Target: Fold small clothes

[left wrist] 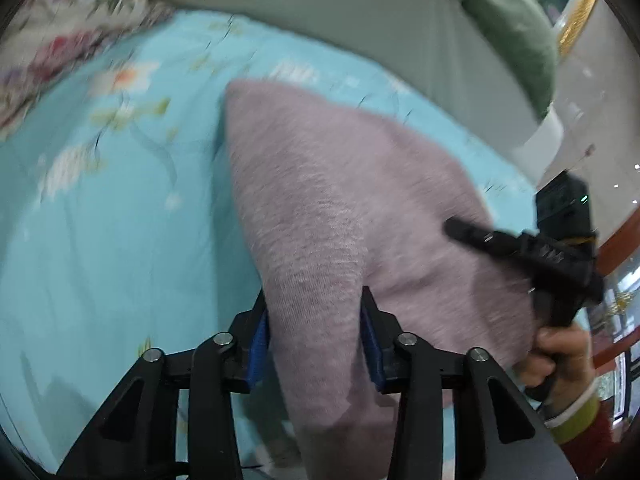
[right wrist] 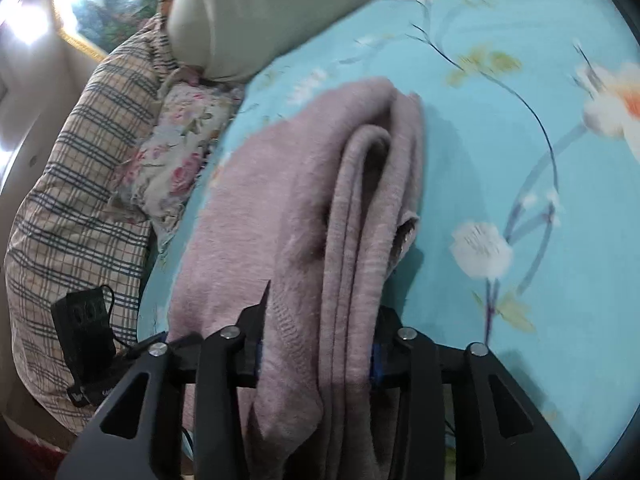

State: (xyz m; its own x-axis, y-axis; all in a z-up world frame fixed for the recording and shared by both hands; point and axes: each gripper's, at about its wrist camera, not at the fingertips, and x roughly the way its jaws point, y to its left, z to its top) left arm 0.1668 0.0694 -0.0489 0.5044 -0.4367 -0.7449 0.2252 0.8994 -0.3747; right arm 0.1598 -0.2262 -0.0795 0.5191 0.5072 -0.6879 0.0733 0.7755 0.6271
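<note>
Holding a pinkish-mauve knitted garment (left wrist: 320, 200) between us, we have a gripper in each hand, both pointing down at a bed covered by a turquoise sheet (left wrist: 100, 240) printed with white and orange flowers. Our left gripper (left wrist: 316, 344) pinches a thick fold of the garment between its blue pads (left wrist: 258, 344), the knit bunched tightly from one pad to the other. Our right gripper (right wrist: 316, 352) likewise pinches a bundle of several folded layers, which fill the gap between its black fingers. From the left wrist view, the garment stretches away from the jaws as a broad tapering shape, its far end lying toward the middle of the sheet. In that same view the right gripper (left wrist: 532, 256) appears at the garment's right side, held by a hand (left wrist: 560, 356) with a yellow-green cuff (left wrist: 576, 420) on the wrist. From the right wrist view, the folded edges run away from us in long ridges. Near the sheet's far edge lie a grey-green pillow (left wrist: 360, 12), a rose-patterned cushion (right wrist: 180, 152) and a checked quilt (right wrist: 80, 180). Both views are blurred.
</note>
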